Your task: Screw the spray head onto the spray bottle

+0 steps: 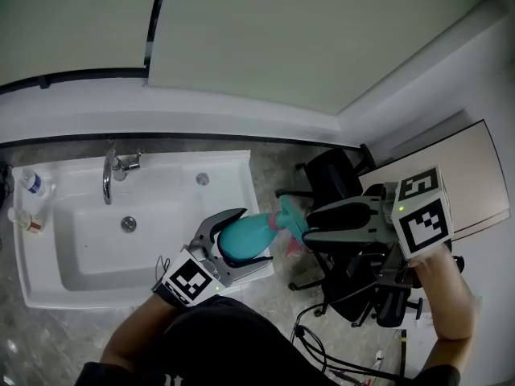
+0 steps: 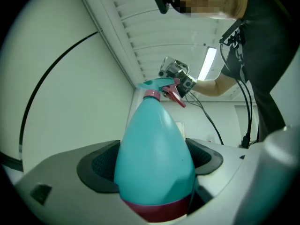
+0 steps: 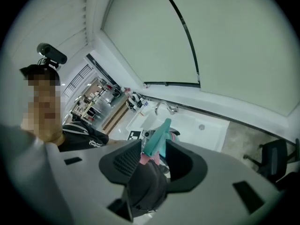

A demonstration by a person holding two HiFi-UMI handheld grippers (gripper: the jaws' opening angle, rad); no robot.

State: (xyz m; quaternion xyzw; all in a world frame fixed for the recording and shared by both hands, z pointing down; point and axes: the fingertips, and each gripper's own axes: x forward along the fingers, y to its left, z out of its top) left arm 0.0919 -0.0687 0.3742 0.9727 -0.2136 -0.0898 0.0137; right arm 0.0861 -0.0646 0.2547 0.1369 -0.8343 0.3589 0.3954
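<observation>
A teal spray bottle (image 1: 241, 240) with a pink base band lies tilted between the jaws of my left gripper (image 1: 256, 236), which is shut on its body (image 2: 157, 158). The teal spray head (image 1: 288, 215) with a pink trigger sits on the bottle's pink neck collar, as the left gripper view shows (image 2: 157, 84). My right gripper (image 1: 308, 226) comes in from the right and is shut on the spray head (image 3: 157, 137), which fills the gap between its dark pads. Both grippers are held in the air just right of the sink.
A white sink (image 1: 48, 248) with a chrome faucet (image 1: 113, 171) lies at the left, with small bottles (image 1: 30, 182) on its far left rim. A black office chair (image 1: 334, 175) and a desk (image 1: 475, 167) stand at the right. Cables (image 1: 338, 360) trail on the floor below.
</observation>
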